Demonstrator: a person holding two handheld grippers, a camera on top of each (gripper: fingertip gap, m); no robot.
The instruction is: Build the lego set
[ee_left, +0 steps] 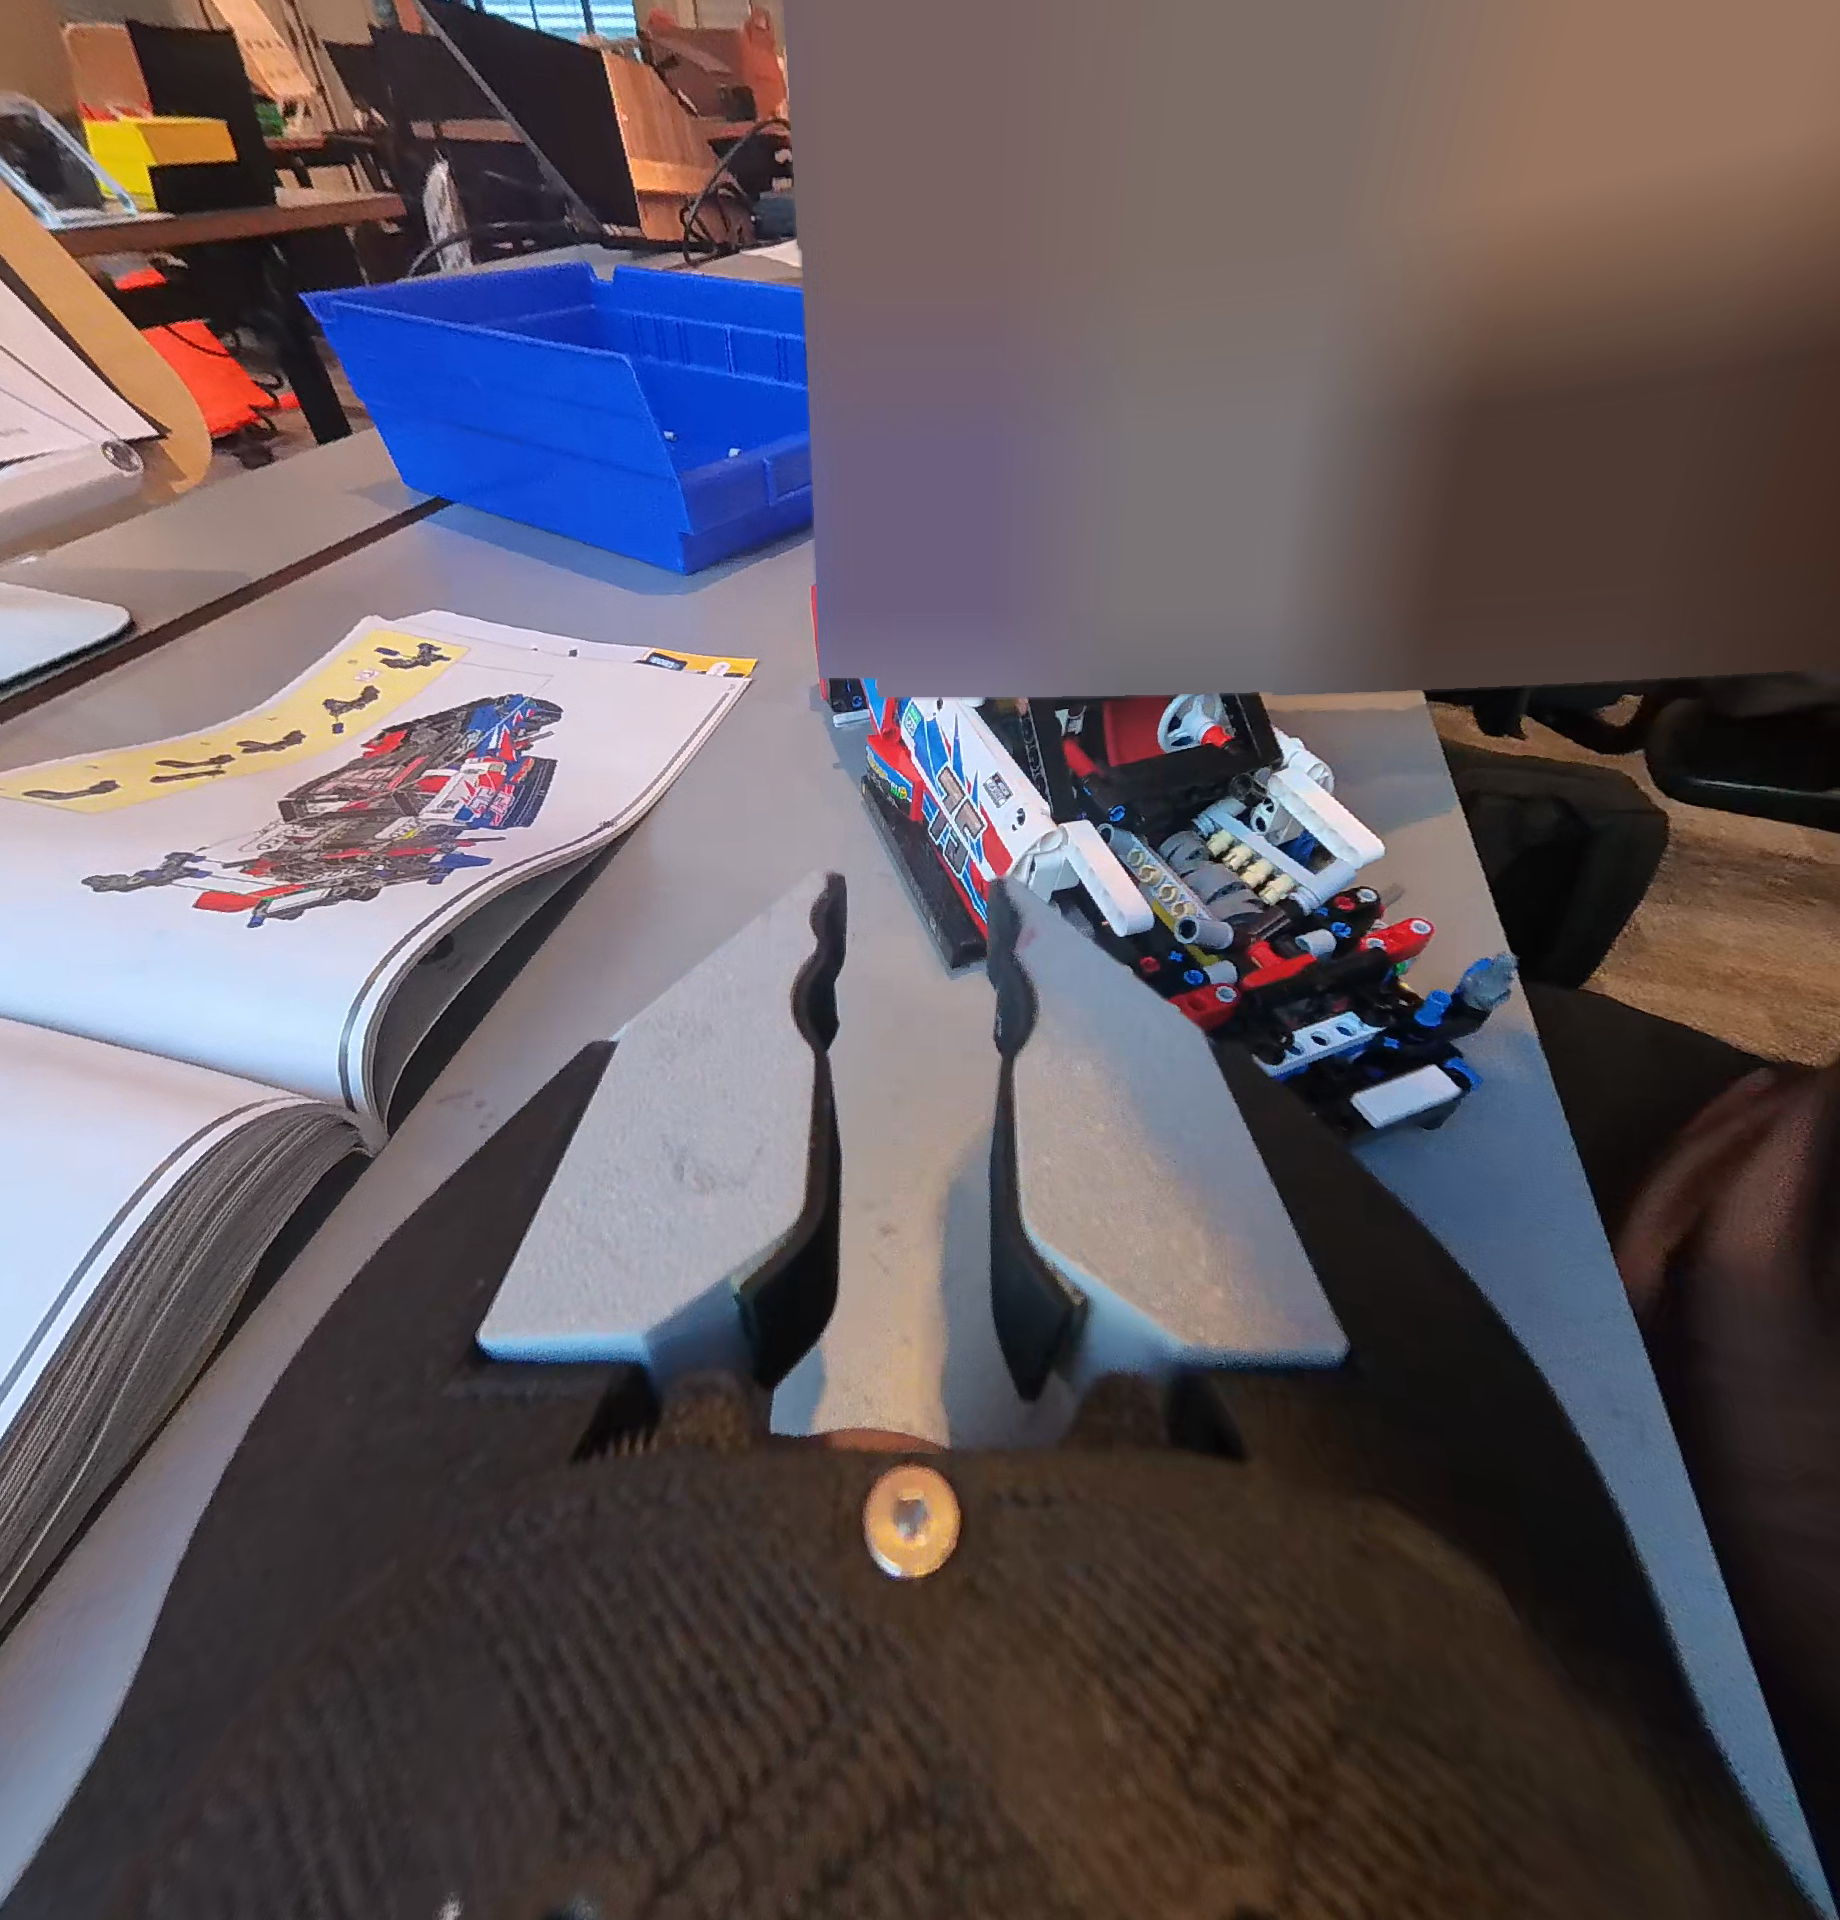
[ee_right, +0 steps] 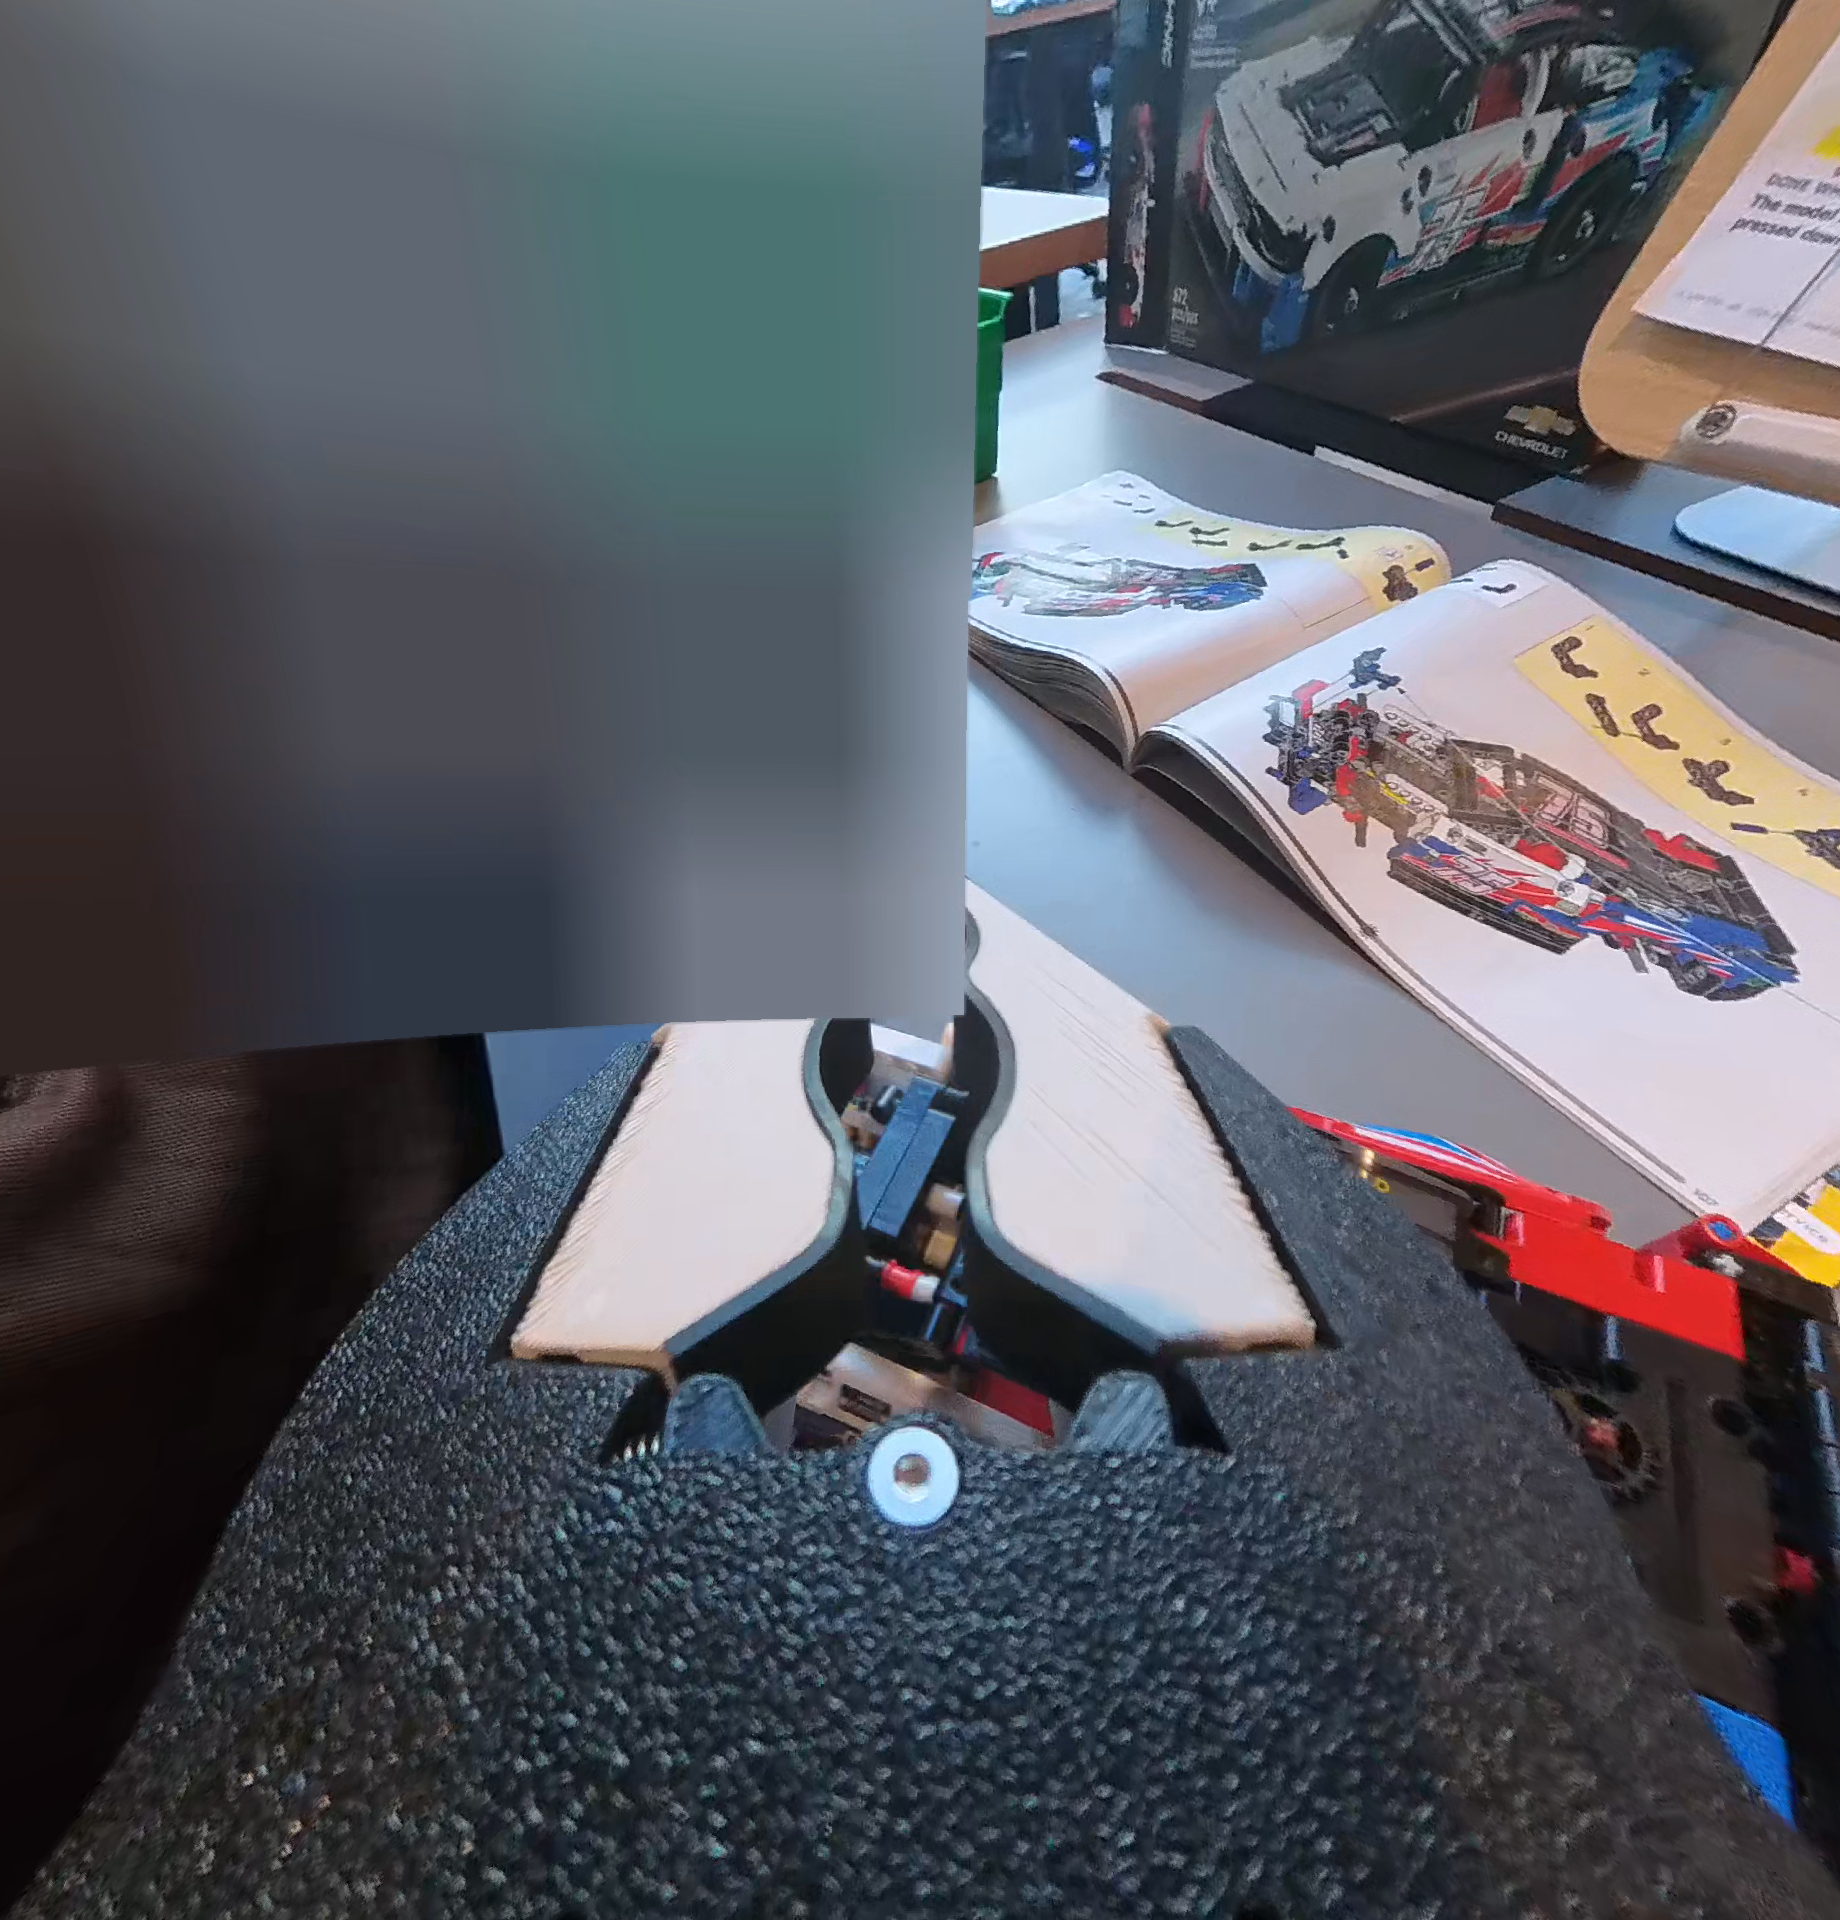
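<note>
A partly built lego car (ee_left: 1186,852) in white, red, blue and black stands on the grey table (ee_left: 781,623), just right of and beyond my left gripper (ee_left: 916,935). That gripper has grey fingers; it is open and empty, low over the table. In the right wrist view my right gripper (ee_right: 911,1049) has tan fingers and is shut on a black lego piece (ee_right: 911,1143), right over the car's red and black frame (ee_right: 1581,1257). Its fingertips are partly hidden by a blurred patch.
An open instruction booklet (ee_left: 272,883) lies left of the car; it also shows in the right wrist view (ee_right: 1518,831). A blue bin (ee_left: 542,416) stands behind it. The set's box (ee_right: 1415,208), a green bin (ee_right: 991,384) and a paper stand (ee_right: 1778,436) are at the back. A dark sleeve (ee_left: 1747,1195) is at the right. My right fingertips sit around 10 cm from my left ones.
</note>
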